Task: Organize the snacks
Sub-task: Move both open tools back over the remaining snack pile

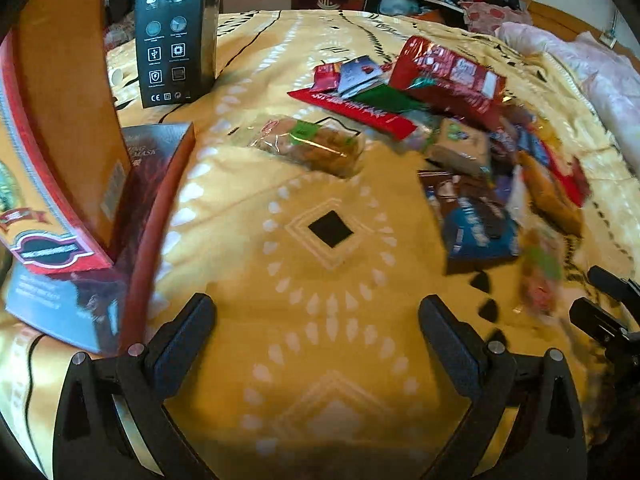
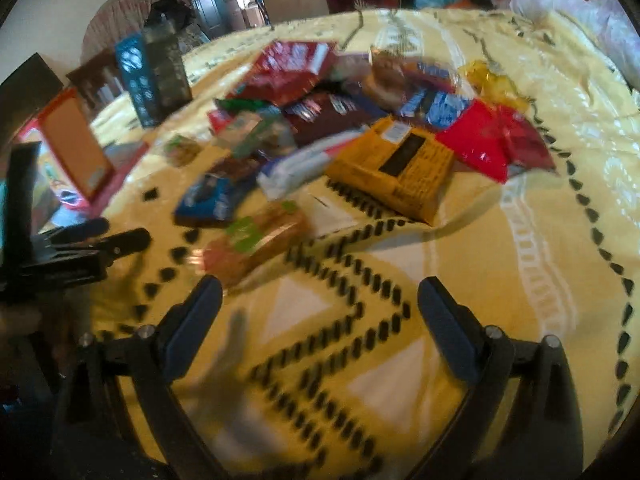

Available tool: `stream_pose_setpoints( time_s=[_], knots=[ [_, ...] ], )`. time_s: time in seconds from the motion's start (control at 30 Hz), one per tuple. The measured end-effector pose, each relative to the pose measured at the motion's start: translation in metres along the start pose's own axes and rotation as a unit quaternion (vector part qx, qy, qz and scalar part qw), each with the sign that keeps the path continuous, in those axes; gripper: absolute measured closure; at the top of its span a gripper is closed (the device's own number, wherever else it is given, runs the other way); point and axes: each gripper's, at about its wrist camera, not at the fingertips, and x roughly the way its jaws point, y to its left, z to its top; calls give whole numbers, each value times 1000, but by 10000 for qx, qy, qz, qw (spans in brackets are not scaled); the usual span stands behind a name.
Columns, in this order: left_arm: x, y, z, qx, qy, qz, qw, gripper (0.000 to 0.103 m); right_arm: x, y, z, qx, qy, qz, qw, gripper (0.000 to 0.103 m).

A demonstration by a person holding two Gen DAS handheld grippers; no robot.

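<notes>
Both the left hand-held gripper (image 1: 316, 320) and the right hand-held gripper (image 2: 320, 304) hang with jaws wide apart and nothing between them over the yellow bedspread (image 1: 328, 360), where the snack packets (image 2: 352, 128) lie heaped toward the bed's middle, boxes (image 1: 172, 32) standing near its left edge.

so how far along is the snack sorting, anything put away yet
Nothing looks sorted yet. The snack pile lies jumbled on the yellow bedspread, with a clear-wrapped pastry pack lying just apart from it. In hand: nothing; the left hand-held gripper and the right hand-held gripper are both open and empty over the cloth. Left: the whole pile. The boxes stand to one side; I can't see inside them.
</notes>
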Motion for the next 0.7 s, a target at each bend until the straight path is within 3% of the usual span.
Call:
stream_pose_setpoints(
  time_s=[0.2, 0.3, 0.7],
  knots=[
    [8, -12, -4, 156, -149, 331, 9992, 0, 17, 4, 0, -163, -1, -171, 9997, 0],
    [11, -10, -4, 138, -133, 277, 9994, 0, 23, 11, 0, -384, 22, -435, 9983, 0],
    [10, -7, -5, 114, -226, 199, 9995, 0, 25, 9, 2, -399, -13, -442, 9982, 0]
  ],
)
